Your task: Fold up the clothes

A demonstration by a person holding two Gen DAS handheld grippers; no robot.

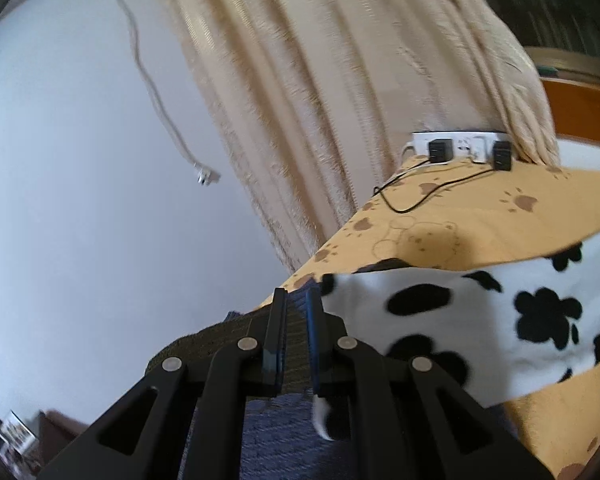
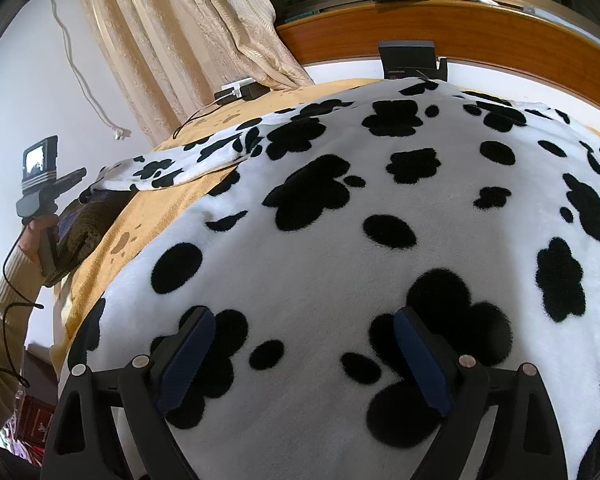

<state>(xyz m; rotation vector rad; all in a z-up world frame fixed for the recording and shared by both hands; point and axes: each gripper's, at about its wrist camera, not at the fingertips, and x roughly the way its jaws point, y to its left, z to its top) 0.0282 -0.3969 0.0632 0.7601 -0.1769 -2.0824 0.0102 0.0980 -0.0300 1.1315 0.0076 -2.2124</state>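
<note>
Left wrist view: my left gripper (image 1: 296, 320), jaws pressed together, pinches the cow-print garment's (image 1: 480, 312) sleeve over the yellow bed (image 1: 440, 216). Right wrist view: my right gripper (image 2: 304, 352), jaws spread, hovers above the garment's body.

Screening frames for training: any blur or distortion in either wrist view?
Left wrist: motion-smeared, cow-print garment and power strip soft. Right wrist: sharp, fisheye bows the wooden headboard.

left gripper (image 1: 296, 320): jaws closed on cuff (image 1: 296, 344) | spotted garment (image 1: 480, 312) on yellow sheet (image 1: 440, 216)
</note>
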